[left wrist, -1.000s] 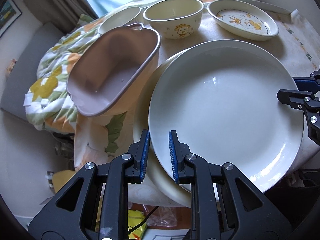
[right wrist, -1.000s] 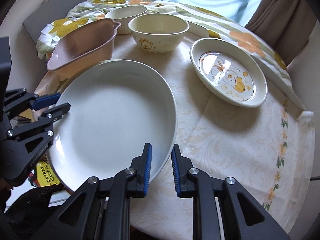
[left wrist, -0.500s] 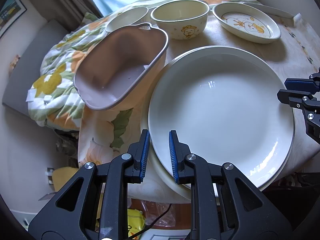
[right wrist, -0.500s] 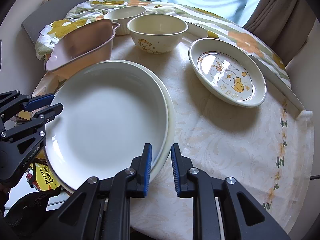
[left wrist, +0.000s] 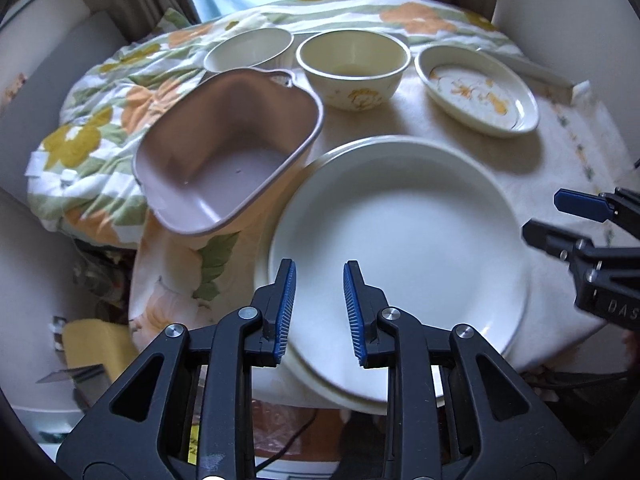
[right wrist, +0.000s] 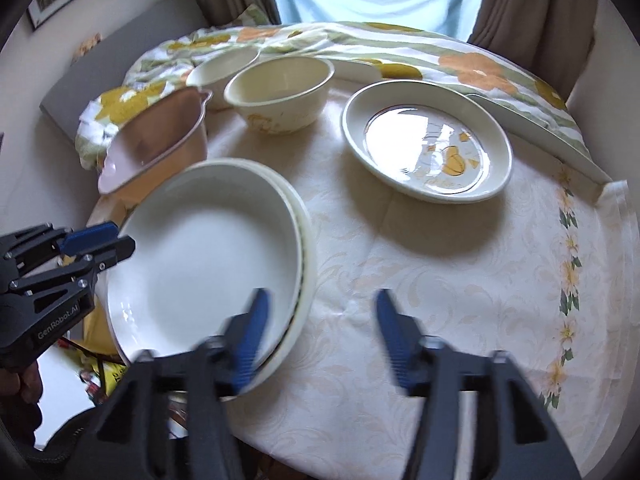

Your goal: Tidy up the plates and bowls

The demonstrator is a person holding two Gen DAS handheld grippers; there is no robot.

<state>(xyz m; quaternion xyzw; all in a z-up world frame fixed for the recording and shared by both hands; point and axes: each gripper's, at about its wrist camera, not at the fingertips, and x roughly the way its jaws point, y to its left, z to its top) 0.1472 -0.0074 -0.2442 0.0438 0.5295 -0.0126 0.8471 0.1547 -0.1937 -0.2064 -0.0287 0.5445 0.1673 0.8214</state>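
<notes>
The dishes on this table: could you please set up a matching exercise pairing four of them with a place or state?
Things:
1. white plate
2. pink tub
3. cartoon bowl
4. cartoon dish

Places or states:
A. tilted at the table's left edge
B. alone, on the right
C. stacked on another plate
D. upright, far side, by a plain bowl

Pairs: 1-C, 2-A, 3-D, 4-B
</notes>
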